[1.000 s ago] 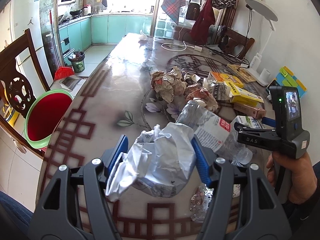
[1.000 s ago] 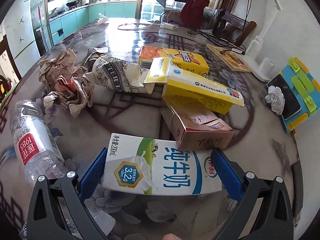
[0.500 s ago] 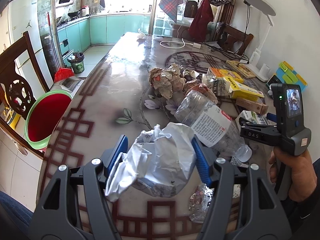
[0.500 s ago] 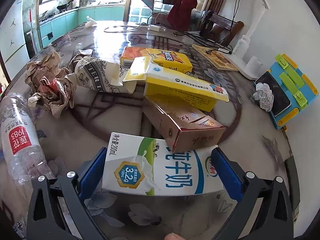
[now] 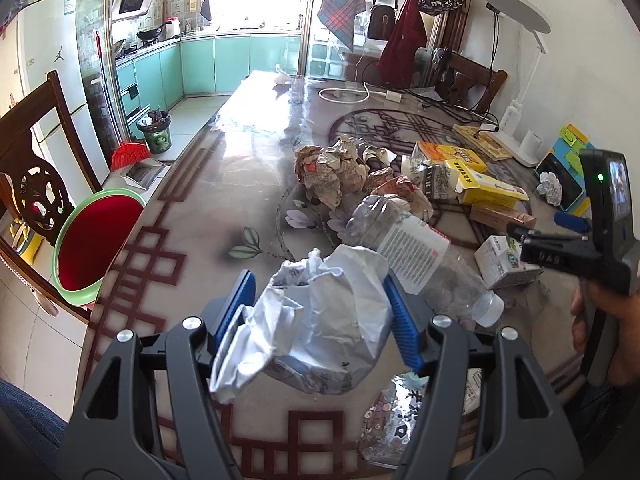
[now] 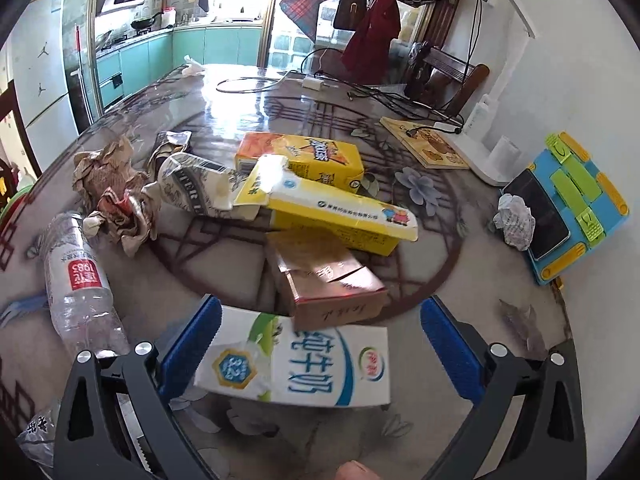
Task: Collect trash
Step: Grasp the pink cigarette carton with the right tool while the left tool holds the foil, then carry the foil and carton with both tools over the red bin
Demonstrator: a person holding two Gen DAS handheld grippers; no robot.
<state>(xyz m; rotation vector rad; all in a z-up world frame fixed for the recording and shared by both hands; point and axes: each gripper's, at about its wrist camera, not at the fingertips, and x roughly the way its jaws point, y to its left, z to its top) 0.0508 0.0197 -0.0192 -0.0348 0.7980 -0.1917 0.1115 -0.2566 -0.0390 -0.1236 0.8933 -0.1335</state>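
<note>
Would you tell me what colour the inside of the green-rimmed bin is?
Red; the bin shows best in the left wrist view.

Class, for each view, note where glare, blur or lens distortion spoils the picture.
Left wrist view: window glare whitens the table; fisheye bends the fridge. Right wrist view: the milk carton and brown box are motion-smeared; corners vignette black.

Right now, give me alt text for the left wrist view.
The left gripper is shut on crumpled white paper above the patterned table. Beyond it lie a clear plastic bottle, paper wads and cartons.
</note>
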